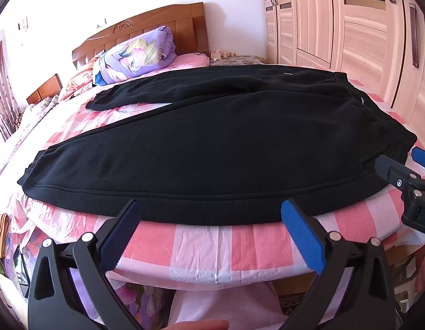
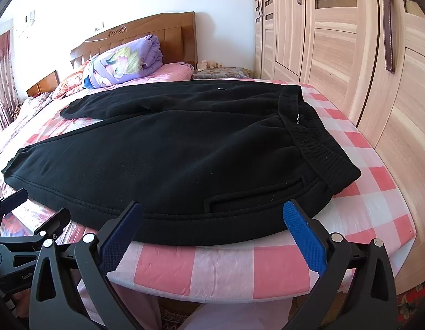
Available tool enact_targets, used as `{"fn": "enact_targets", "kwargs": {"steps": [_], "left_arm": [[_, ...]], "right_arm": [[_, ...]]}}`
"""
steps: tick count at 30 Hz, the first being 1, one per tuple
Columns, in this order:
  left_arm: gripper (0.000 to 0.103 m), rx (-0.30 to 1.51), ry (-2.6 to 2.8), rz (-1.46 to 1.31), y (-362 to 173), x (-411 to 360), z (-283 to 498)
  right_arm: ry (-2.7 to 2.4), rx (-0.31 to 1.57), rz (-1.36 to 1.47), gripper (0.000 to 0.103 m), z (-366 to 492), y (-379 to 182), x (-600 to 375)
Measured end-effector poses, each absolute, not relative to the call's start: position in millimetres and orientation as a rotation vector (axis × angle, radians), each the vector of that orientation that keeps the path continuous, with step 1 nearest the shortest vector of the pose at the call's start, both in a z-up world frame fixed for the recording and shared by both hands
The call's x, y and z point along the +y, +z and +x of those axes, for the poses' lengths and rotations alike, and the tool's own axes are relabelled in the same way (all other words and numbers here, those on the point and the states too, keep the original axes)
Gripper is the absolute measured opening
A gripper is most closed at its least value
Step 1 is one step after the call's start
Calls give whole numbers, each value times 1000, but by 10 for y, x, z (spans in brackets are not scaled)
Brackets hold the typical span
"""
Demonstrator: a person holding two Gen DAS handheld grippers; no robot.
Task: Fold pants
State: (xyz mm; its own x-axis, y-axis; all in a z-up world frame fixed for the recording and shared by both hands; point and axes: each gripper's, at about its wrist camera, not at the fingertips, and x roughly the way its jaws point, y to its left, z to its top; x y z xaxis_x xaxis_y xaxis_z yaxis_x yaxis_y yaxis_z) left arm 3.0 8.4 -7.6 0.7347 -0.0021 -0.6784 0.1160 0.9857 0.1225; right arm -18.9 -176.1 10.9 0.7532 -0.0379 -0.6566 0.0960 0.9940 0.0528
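So the black pants [image 1: 212, 143] lie flat on the bed [image 1: 212, 244], on a pink and white checked sheet. Going from left to right, the 2 leg ends come first. The near leg cuff [image 1: 29, 177] sits close to the front edge of the bed, and the far leg cuff [image 1: 94, 104] lies farther back, near the purple folded quilt [image 1: 138, 52] by the wooden headboard [image 1: 157, 24]. The 2 legs spread apart like a V. In the middle is the wide dark cloth of the near leg. On the right is the stretchy waistband [image 2: 317, 143], with a side pocket [image 2: 256, 189] just in front of it. Behind that stands a tall wooden wardrobe [image 2: 350, 41].

The left gripper [image 1: 209, 236] waits at the near edge of the pants, by the middle of the near leg. Its jaws are spread wide and hold nothing. The right gripper [image 2: 212, 236] waits by the pocket, close to the waist. Its jaws are spread wide too, and they hold nothing.

I think the folding has not started yet. The pants look smooth and laid out, but no part is folded over. All the folds are left to do: 1 leg on top of the other first, and then the long shape folded up shorter.
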Motion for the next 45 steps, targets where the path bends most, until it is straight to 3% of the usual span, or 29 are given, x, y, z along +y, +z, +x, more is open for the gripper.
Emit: {"fn": "enact_targets", "kwargs": {"steps": [45], "left_arm": [[102,756,-65,141,-115,161,23]], "right_arm": [[-70,735,96,99,-191,62,-1782]]}}
